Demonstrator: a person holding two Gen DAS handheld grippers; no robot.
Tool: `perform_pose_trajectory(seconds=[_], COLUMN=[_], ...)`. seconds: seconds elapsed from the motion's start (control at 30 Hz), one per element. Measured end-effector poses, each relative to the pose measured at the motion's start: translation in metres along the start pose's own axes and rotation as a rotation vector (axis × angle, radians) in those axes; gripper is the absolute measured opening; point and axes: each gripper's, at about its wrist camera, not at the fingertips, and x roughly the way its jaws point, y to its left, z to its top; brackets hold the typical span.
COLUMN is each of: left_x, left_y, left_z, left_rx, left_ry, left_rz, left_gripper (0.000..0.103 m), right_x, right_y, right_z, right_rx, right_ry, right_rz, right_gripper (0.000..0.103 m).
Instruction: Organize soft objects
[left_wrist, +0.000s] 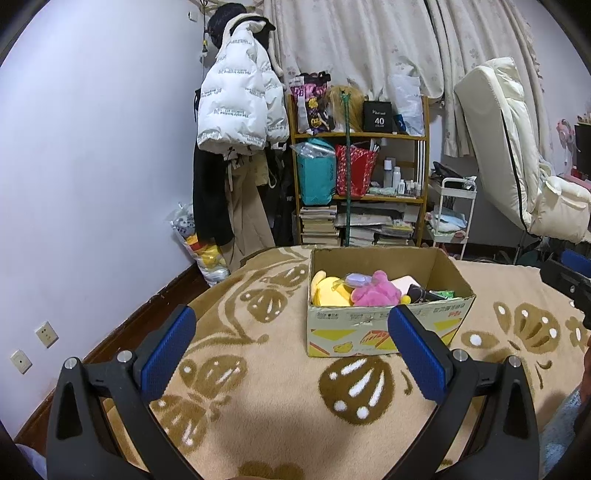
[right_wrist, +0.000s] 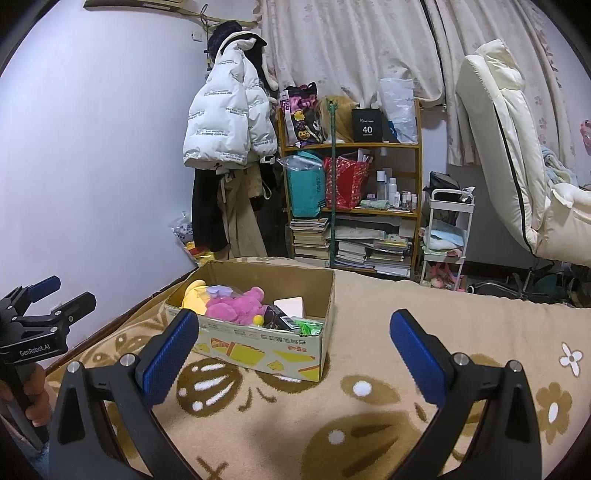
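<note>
An open cardboard box (left_wrist: 384, 330) stands on a beige blanket with brown butterfly patterns (left_wrist: 280, 398). It holds a yellow plush (left_wrist: 327, 290), a pink plush (left_wrist: 375, 291) and small items. My left gripper (left_wrist: 291, 347) is open and empty, in front of the box. My right gripper (right_wrist: 295, 350) is open and empty, with the box (right_wrist: 266, 350) ahead to its left. The pink plush (right_wrist: 236, 304) and the yellow plush (right_wrist: 194, 295) show there too. The left gripper (right_wrist: 44, 299) appears at the left edge of the right wrist view.
A wooden shelf (left_wrist: 360, 170) with bags, bottles and stacked books stands behind the bed. A white puffer jacket (left_wrist: 240, 99) hangs beside it. A white cart (left_wrist: 452, 214) and a cream chair (left_wrist: 517, 155) are on the right. A bag of toys (left_wrist: 201, 247) lies by the wall.
</note>
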Motion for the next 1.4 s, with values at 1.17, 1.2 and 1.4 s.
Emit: perform_pose_trajectory(seconds=[1.17, 1.2, 1.4], left_x=[0.0006, 0.0008, 0.0013], left_y=[-0.0012, -0.0014, -0.0014], left_z=[-0.0018, -0.0019, -0.0021], left_rx=[-0.004, -0.003, -0.006], left_ry=[0.005, 0.006, 0.006], left_rz=[0.006, 0.007, 0.005], left_gripper=[0.102, 0.102, 0.102], right_x=[-0.0018, -0.0019, -0.0018], right_y=[-0.0005, -0.0008, -0.0007], right_z=[0.0038, 0.0039, 0.0035], right_rx=[0.012, 0.011, 0.012], right_ry=[-0.002, -0.002, -0.001], right_rz=[-0.019, -0.018, -0.019], right_gripper=[0.103, 0.103, 0.103])
